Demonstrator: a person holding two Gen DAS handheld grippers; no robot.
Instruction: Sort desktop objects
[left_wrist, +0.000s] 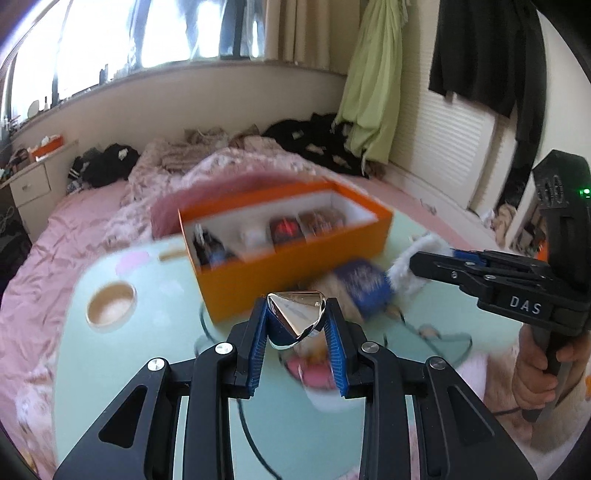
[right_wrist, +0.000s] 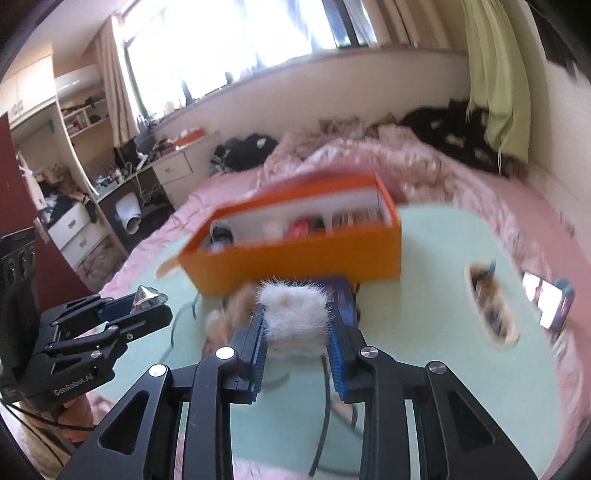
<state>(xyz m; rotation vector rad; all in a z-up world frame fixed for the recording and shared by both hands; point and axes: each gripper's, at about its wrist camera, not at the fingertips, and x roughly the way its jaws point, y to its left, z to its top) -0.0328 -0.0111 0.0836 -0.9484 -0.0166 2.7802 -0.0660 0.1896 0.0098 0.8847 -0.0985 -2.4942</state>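
Chrome, faceted triangular case (left_wrist: 297, 314) gleams, pinched by left gripper (left_wrist: 297, 325) fingers.

A bedroom in bright daylight. A wide window (right_wrist: 236, 40) at 12 o'clock glares white above a cream wall (left_wrist: 229, 99), with beige curtains (right_wrist: 114, 74) at 10 o'clock. A bed (left_wrist: 74, 229) with rumpled pink sheets fills the middle. A white nightstand (left_wrist: 33, 184) stands at 9 o'clock, cluttered shelves (right_wrist: 81, 118) beside it. A green cloth (left_wrist: 373, 81) and a black garment (left_wrist: 480, 55) hang at 1 o'clock.
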